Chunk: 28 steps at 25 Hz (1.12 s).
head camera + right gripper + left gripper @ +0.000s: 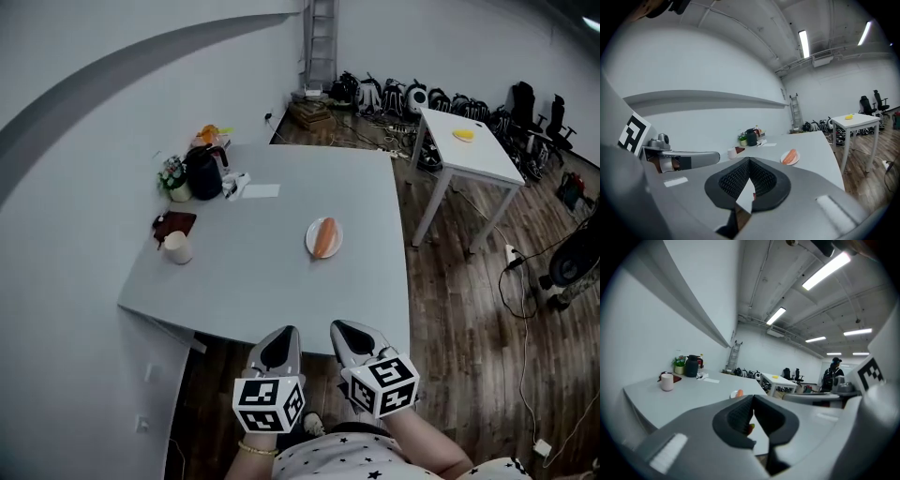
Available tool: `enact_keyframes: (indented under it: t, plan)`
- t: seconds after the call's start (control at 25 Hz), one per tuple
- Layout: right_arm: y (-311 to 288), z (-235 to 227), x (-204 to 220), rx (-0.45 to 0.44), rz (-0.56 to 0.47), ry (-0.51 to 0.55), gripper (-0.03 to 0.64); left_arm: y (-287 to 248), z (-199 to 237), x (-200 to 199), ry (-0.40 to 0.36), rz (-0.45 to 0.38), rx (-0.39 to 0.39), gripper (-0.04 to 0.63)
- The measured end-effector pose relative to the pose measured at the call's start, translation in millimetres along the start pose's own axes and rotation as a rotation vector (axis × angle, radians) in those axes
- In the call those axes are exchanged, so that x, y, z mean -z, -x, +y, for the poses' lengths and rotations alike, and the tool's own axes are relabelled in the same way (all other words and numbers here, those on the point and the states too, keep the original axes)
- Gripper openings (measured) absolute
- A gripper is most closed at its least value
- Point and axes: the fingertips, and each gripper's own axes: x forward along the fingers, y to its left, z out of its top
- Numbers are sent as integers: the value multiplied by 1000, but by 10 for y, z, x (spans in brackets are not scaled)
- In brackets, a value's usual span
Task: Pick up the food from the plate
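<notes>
An orange, elongated piece of food (325, 236) lies on a small white plate (310, 241) right of the grey table's middle. The left gripper view shows the food (738, 393) low and far off. In the right gripper view the food (789, 156) and the plate (796, 161) are also distant. My left gripper (284, 334) and right gripper (342, 330) hang side by side at the table's near edge, well short of the plate. Both have their jaws together with nothing between them, as their own views show for the left gripper (753, 398) and the right gripper (749, 161).
At the table's far left stand a black kettle (203, 172), a small potted plant (173, 178), a white cup (177, 247) and a brown pad (175, 223), with a paper sheet (260, 190) nearby. A white side table (469, 150) stands to the right, and cables lie on the wooden floor.
</notes>
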Motion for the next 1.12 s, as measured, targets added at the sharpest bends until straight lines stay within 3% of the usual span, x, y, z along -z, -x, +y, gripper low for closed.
enact_keyframes:
  t: [0.56,0.8,0.96,1.04,1.12]
  plan:
    - [-899,-1250,-213,186,51,-70,-2,-1734,240,-39,39,163,128,8]
    - [-1402,-1852,-269,218,99,-68,-2,-2545,333,-23,-4,219,107,8]
    - [-1712,-2140,-191,228,150,-68,-2,-3039,467,188,-31,301,84,13]
    - [-1852,-2286,-137,237,181,-68,-2,-3296,479,343,-46,356,106,160]
    - [-1975,-2416,-95,246,203,-73,-1,-3556,530,483,-57,402,101,209]
